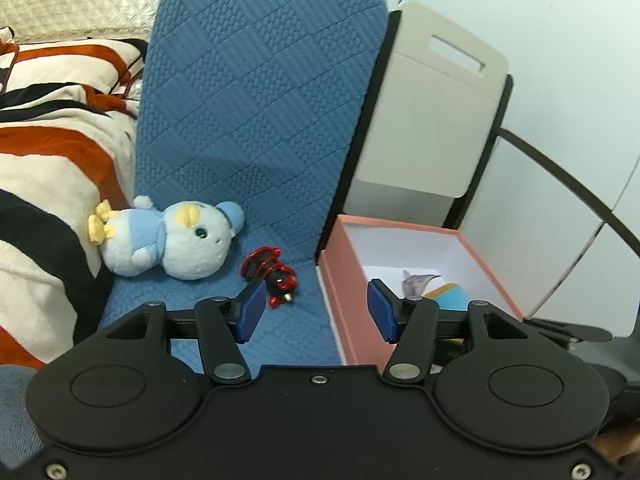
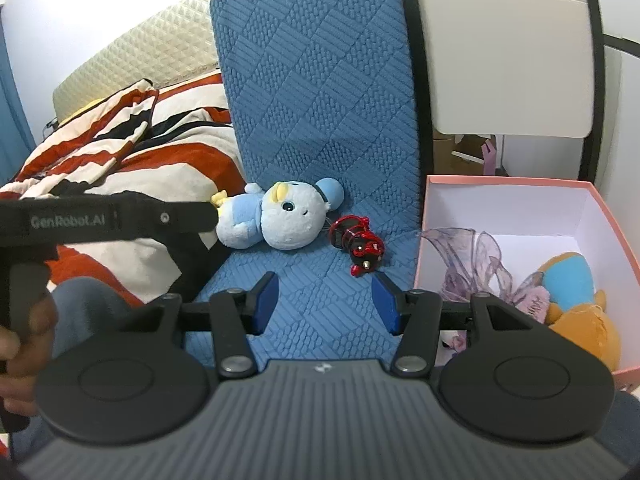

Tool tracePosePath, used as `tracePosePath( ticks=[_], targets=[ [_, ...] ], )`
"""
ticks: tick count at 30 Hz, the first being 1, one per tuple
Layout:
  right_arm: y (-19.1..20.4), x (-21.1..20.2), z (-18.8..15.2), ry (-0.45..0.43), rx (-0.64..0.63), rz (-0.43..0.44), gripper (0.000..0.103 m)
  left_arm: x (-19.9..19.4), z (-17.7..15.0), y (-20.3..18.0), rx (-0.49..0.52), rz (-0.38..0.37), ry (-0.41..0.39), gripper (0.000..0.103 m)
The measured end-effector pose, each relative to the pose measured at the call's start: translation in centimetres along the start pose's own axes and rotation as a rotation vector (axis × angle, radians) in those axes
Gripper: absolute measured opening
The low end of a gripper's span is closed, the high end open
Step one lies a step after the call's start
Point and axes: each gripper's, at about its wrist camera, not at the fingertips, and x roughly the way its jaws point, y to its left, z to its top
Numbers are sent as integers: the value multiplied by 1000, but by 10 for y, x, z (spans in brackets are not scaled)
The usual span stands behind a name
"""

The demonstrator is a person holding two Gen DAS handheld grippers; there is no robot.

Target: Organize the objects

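Toys lie scattered on a blue quilted mat (image 1: 256,120) that runs along the bed away from both cameras. A pale blue and white plush bird (image 1: 168,240) rests on its side at the mat's left edge, its yellow feet against a bedcover (image 1: 52,168) striped in orange, black and cream. Just right of it, and a little nearer, lies a small red and black toy figure (image 1: 272,276), apart from the plush. Right of the mat, touching its edge, stands an open pink box (image 2: 520,184) with a white inside. In the box lie a sheer purple winged thing (image 2: 472,264) and an orange and blue plush (image 2: 576,304) at the near right.

Left gripper (image 1: 316,308) hangs above the near end of the mat, by the box's near left corner; its jaws stand apart with nothing between them, the blue pads (image 1: 252,310) bare. Right gripper (image 2: 324,306) hovers over the mat's near end too, jaws likewise apart and empty, the red figure just beyond its right jaw. In the right wrist view the left gripper's black handle reaches in from the left, held in a hand (image 2: 16,344), and its tip covers the plush bird's feet.

A grey chair back (image 1: 432,112) with a slot handle stands beyond the box.
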Motion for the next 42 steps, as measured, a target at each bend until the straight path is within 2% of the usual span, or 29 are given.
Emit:
tracePosePath(
  ticks=[4, 5, 6, 7, 8, 10, 14, 19, 23, 29, 37, 42],
  targets=[
    [5, 13, 6, 9, -3, 13, 54, 2, 5, 13, 25, 37, 14, 66],
    [6, 18, 7, 12, -4, 18, 57, 3, 7, 17, 37, 47, 21, 68],
    [7, 22, 9, 13, -8, 22, 66, 4, 10, 20, 48, 61, 27, 70],
    [9, 27, 10, 8, -16, 29, 68, 6, 12, 23, 61, 79, 32, 76],
    [11, 31, 11, 3, -25, 38, 68, 9, 16, 27, 77, 98, 36, 86],
    [14, 42, 14, 4, -42, 51, 68, 17, 23, 36, 102, 123, 44, 94],
    [14, 71, 18, 9, -37, 50, 68, 43, 39, 58, 157, 182, 105, 100],
    [11, 119, 22, 21, -37, 24, 68, 85, 52, 86, 249, 267, 198, 101],
    [6, 162, 22, 70, -48, 7, 68, 127, 55, 110, 293, 300, 284, 101],
    [-1, 218, 25, 131, -62, -78, 68, 190, 54, 143, 343, 346, 398, 101],
    [-16, 266, 27, 203, -98, -153, 68, 258, 45, 156, 472, 383, 480, 101],
    [-27, 289, 20, 264, -65, -192, 68, 301, 41, 165, 539, 442, 541, 101]
  ],
)
